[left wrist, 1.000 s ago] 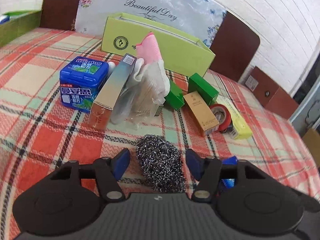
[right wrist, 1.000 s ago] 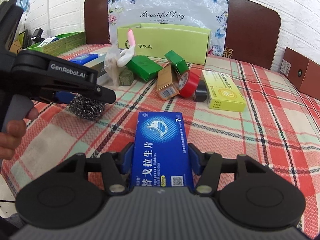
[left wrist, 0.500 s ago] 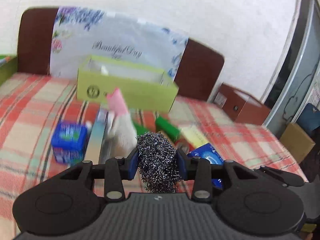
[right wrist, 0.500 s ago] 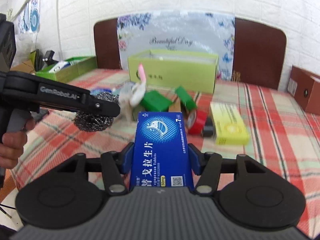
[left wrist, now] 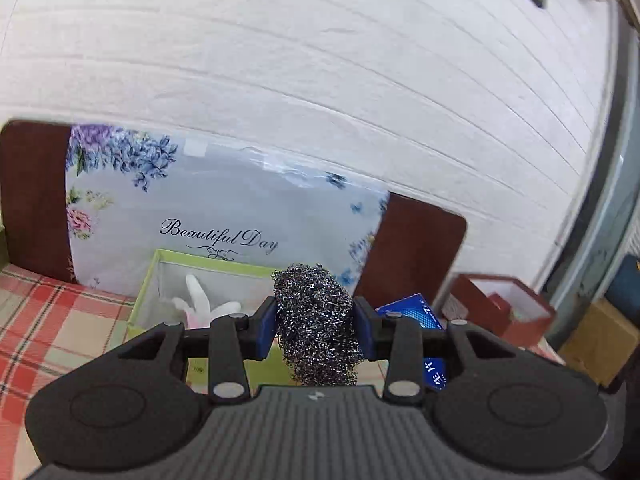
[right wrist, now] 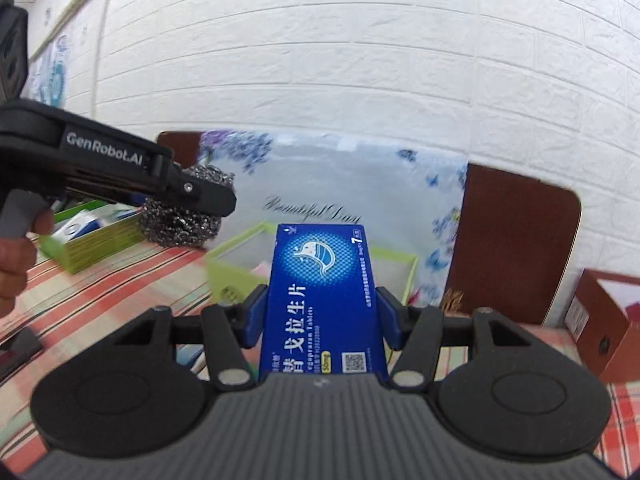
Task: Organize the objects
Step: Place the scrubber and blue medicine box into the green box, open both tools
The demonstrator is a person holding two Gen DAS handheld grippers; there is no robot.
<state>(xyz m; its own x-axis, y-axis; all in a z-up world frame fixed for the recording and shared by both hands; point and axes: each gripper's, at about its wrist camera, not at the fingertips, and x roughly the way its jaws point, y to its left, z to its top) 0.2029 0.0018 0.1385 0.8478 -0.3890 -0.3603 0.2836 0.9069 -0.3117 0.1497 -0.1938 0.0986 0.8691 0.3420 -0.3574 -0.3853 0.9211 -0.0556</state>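
Note:
My left gripper (left wrist: 316, 326) is shut on a steel wool scrubber (left wrist: 318, 320) and holds it high in the air, in front of the open lime-green box (left wrist: 160, 280). The scrubber also shows in the right wrist view (right wrist: 180, 220), with the left gripper (right wrist: 200, 196) around it. My right gripper (right wrist: 322, 316) is shut on a blue medicine box (right wrist: 322, 300), raised above the table, with the lime-green box (right wrist: 228, 272) behind it. The blue box also shows in the left wrist view (left wrist: 412, 312).
A pink-and-white item (left wrist: 200, 304) lies inside the lime-green box. A second green box (right wrist: 92, 236) with items stands at the left. A red-brown open box (left wrist: 500, 304) sits at the right. A floral "Beautiful Day" bag (left wrist: 224, 208) leans on the brown headboard (right wrist: 516, 248). The checked cloth (left wrist: 48, 320) covers the surface.
Both grippers have lifted their loads well above the surface and moved toward the lime-green box. The left closed on the scrubber a second ago; the pile of objects has dropped out of view.

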